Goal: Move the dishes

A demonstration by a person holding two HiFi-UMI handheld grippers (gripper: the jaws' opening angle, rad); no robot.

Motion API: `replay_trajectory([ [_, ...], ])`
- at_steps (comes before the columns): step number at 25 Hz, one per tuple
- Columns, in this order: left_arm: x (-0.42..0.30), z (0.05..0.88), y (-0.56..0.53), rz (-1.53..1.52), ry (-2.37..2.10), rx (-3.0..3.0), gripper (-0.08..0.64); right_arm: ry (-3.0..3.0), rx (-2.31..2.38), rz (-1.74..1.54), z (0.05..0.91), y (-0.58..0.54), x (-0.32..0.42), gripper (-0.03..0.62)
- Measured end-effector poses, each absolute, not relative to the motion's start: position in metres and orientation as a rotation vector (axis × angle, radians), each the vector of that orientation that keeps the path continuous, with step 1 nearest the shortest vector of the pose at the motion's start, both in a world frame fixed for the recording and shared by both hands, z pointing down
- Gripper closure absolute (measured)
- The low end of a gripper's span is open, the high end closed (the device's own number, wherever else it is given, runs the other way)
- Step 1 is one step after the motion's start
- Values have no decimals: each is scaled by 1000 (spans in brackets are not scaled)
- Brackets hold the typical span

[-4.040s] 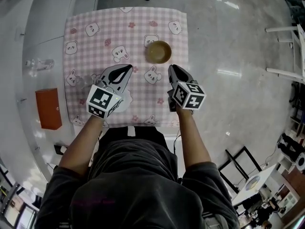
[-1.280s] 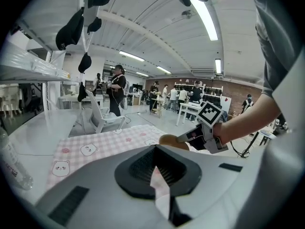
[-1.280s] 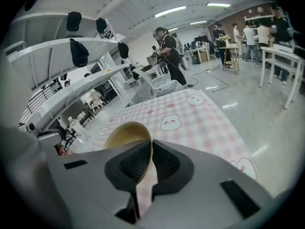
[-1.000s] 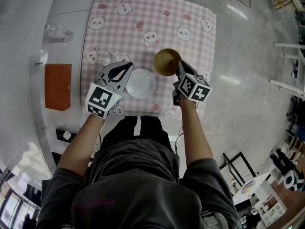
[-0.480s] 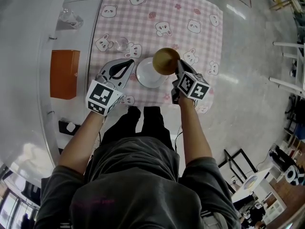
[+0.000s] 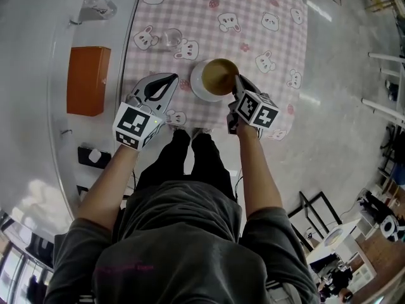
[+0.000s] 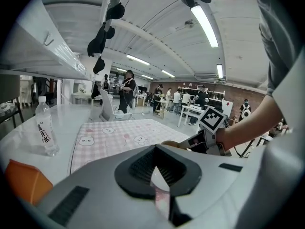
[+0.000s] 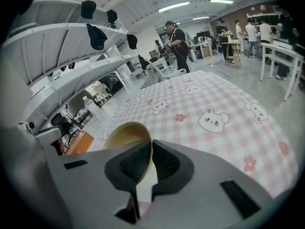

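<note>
**Bowl brought from mid-cloth to over the plate**

Four seconds earlier the brown bowl [image 6: 219, 76] stood alone on the checked cloth [image 6: 253, 40], ahead of both grippers. One second earlier it was held just right of the white plate [image 6: 196, 85]. It is now seen at centre frame, overlapping the plate's right part. The plate itself has been left where it lay.

At upper left a clear bottle [image 6: 100, 4] is seen; print is carried on its label [image 7: 43, 133], but it cannot be read. Below it an orange box [image 6: 88, 81] lies off the cloth. A clear glass [image 6: 171, 38] stands on the cloth near its left edge.

The left gripper [image 6: 172, 78] is held just left of the plate, its jaws closed on nothing. The bowl's rim is clamped between the pads of the right gripper [image 6: 236, 87]. Whether the bowl rests on the plate cannot be told.

The plate lies close to the cloth's lower edge. Toward the top of the frame the cloth is occupied only by the glass. The right gripper's marker cube is seen beside the lower right edge.
</note>
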State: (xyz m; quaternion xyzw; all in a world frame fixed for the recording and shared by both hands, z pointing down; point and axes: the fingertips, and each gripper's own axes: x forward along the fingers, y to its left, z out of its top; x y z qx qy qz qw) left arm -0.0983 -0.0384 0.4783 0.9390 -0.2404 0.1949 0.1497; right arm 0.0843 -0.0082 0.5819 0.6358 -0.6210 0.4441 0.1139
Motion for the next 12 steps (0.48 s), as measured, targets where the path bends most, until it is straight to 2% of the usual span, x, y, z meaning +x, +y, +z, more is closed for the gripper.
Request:
replay_trajectory([
  [12,-108,499,-9,607,-725,2647,560,-1813,1808,1372,611,6,78,574],
])
